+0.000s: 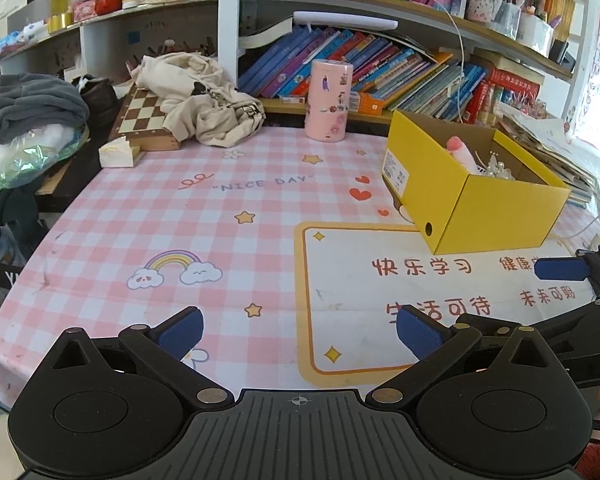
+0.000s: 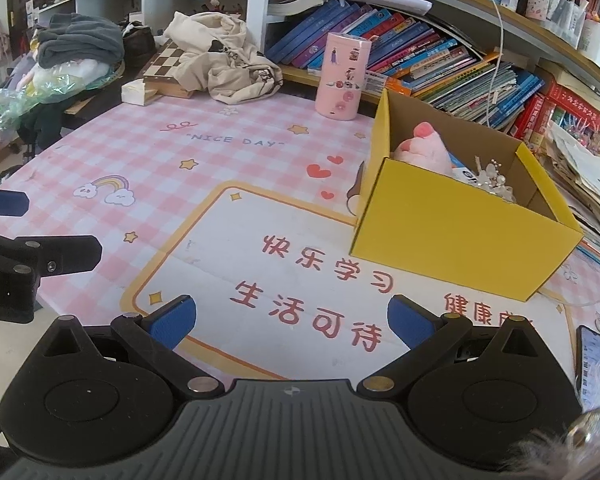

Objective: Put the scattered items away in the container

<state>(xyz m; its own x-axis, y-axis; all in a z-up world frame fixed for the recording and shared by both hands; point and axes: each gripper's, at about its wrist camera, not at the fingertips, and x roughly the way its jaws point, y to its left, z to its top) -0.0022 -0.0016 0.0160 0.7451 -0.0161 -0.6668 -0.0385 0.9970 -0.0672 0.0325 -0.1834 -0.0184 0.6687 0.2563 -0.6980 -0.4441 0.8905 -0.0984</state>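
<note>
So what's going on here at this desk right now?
A person holds two grippers over the pink checked mat, tidying items into the yellow box. Both the left gripper and the right gripper are open and hold nothing. The box already has a pink plush toy and some clear beaded trinkets in it. A pink canister stands at the back of the mat, and a phone lies near the right gripper.

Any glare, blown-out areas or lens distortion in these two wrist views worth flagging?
Left wrist view: strong fisheye bending of the shelves, dark vignetted corners, washed-out daylight at the right edge; the yellow box is sharp. Right wrist view: same barrel distortion; a blurred furry object intrudes bottom right, the phone beside it is legible.
</note>
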